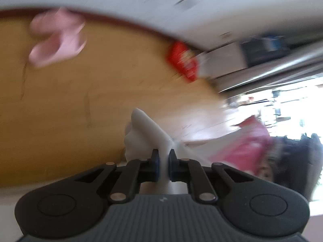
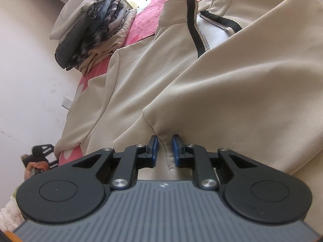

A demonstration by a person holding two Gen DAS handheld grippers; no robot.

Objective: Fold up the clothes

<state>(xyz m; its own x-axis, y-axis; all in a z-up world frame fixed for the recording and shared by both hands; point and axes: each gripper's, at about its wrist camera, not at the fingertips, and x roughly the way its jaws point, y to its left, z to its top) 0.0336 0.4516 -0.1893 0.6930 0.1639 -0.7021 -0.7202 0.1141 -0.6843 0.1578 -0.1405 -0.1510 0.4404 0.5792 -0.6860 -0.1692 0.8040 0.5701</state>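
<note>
Left wrist: left gripper (image 1: 163,159) clamped on a pale fabric fold (image 1: 145,133), raised above a wooden floor (image 1: 70,100).

Right wrist: right gripper (image 2: 165,149) pinched on beige zip jacket (image 2: 181,84) hem, spread over pink bedcover (image 2: 153,18), probably pinning it for folding.

The jacket (image 2: 181,76) lies spread over the bed (image 2: 147,24), its collar toward the far side. A pile of clothes (image 2: 90,30) sits on the bed's far left edge, just beside the jacket's shoulder, against the wall (image 2: 30,60). A fold of the jacket lies between the right claw's (image 2: 165,149) fingers.
</note>
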